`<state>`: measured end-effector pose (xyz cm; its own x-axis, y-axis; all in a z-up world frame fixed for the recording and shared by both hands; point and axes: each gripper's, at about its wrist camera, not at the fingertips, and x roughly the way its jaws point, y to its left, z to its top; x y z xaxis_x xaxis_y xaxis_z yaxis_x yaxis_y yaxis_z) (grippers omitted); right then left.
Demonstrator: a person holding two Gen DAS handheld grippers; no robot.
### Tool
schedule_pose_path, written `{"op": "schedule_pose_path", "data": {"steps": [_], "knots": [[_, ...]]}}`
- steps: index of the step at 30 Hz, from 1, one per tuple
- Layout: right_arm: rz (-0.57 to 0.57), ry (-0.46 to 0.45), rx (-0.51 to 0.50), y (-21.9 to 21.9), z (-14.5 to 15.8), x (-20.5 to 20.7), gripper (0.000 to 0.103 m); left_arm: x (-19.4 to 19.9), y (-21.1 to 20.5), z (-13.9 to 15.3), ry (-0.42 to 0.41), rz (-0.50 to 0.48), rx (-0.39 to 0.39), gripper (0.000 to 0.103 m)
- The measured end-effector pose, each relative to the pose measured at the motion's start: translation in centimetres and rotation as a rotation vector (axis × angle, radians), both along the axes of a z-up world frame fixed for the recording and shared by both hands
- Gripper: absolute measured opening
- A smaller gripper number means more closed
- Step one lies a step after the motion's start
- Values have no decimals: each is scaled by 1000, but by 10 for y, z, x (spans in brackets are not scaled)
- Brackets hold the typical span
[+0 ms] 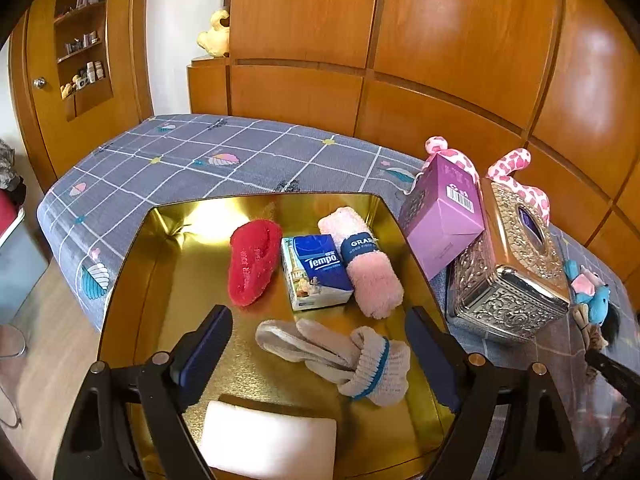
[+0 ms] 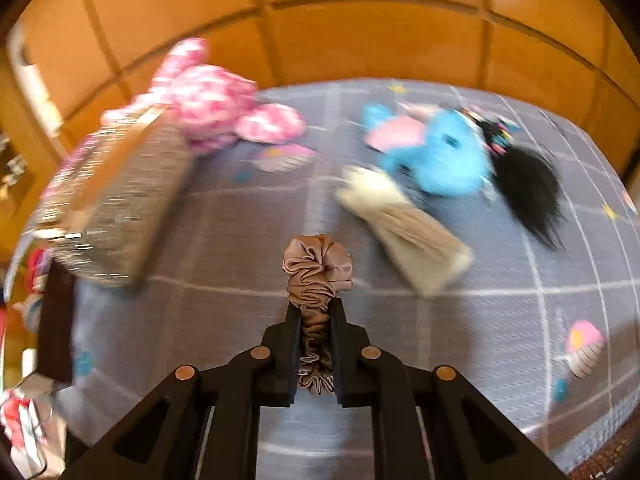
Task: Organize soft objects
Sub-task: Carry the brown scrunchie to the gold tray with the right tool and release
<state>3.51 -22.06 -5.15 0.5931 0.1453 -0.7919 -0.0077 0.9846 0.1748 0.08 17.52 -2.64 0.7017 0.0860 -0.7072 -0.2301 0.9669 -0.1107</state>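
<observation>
**softie_sorter:** Satin-looking brown scrunchie (image 2: 318,276) is pinched tight in the right claw (image 2: 316,312), jaws nearly together on it, held up above the grey checked bed (image 2: 520,320). That view's blurry, so my guess is it's mid-carry toward the gold tray (image 1: 160,248).

**tidy_tom:** What's already in the tray?

**softie_sorter:** Red slipper sock (image 1: 252,264), tissue pack (image 1: 314,272), pink rolled towel (image 1: 368,264), grey-white socks (image 1: 340,356) and a white pad (image 1: 268,436) at the near edge. Left claw (image 1: 320,356) hangs wide over the tray, one jaw either side of the socks, gripping nothing.

**tidy_tom:** So next?

**softie_sorter:** I'd say swing the scrunchie over the rim and let go on bare gold, probably the left part. It has to get past the silver tissue box (image 1: 508,276) and purple box (image 1: 440,216) sitting just beside the tray. Blue plush toy (image 2: 440,156), beige sock (image 2: 408,232) and pink spotted plush (image 2: 216,100) are still out on the bed, so plenty left.
</observation>
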Motion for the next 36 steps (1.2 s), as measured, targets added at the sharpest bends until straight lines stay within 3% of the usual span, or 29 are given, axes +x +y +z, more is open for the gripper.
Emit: {"op": "schedule_pose_path", "data": {"steps": [11, 20, 24, 29, 36], "knots": [[475, -116, 75, 140, 50, -16, 11, -2, 62, 15, -53, 165, -59, 91], [783, -61, 61, 270, 32, -20, 11, -1, 73, 11, -37, 194, -75, 95], [831, -21, 2, 297, 11, -20, 15, 1, 72, 7, -22, 189, -80, 96], [841, 77, 31, 301, -7, -14, 37, 3, 73, 5, -16, 192, -76, 96], [789, 32, 49, 280, 8, -19, 41, 1, 67, 9, -35, 173, -59, 97]]}}
